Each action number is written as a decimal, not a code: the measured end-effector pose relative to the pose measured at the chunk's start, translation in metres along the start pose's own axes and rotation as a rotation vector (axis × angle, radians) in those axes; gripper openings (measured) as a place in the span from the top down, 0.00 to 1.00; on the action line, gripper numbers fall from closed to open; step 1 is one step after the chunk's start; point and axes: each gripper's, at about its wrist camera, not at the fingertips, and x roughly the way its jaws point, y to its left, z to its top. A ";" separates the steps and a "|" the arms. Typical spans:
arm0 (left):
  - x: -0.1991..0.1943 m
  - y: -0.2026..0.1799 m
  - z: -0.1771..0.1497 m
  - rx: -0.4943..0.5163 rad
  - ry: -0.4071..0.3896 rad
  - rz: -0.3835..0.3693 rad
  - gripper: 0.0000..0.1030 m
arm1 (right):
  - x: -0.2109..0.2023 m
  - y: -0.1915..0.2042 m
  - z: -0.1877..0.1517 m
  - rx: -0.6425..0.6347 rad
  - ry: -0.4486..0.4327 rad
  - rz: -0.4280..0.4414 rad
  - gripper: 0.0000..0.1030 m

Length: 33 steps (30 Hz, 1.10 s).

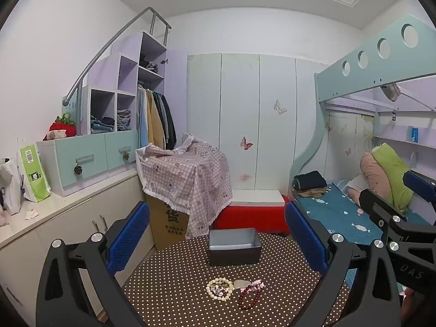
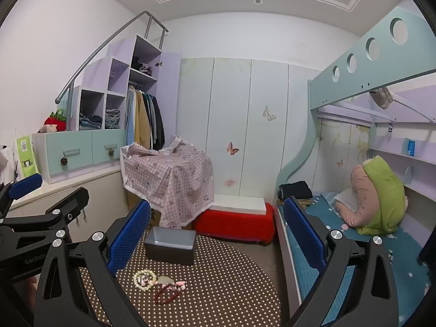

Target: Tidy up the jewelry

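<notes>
On the dotted table: jewelry near gray box; both jaws wide, empty.

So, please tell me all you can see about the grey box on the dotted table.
The grey box is a rectangular open-top container, dark grey outside and lighter grey inside, probably plastic or metal. It looks empty. It stands upright on the brown dotted tablecloth, toward the table's far edge. Nothing touches it: the cream bead bracelet and dark red bead bracelet lie apart from it, nearer the camera, and both grippers are clear of it.
</notes>
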 end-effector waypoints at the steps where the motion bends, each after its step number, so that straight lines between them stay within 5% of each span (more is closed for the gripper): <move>1: -0.001 0.000 0.000 0.003 -0.006 0.001 0.07 | 0.000 0.000 0.000 0.000 0.000 0.000 0.08; 33: 0.003 0.000 -0.006 -0.004 0.006 -0.002 0.07 | 0.001 0.001 -0.002 -0.003 0.004 0.002 0.08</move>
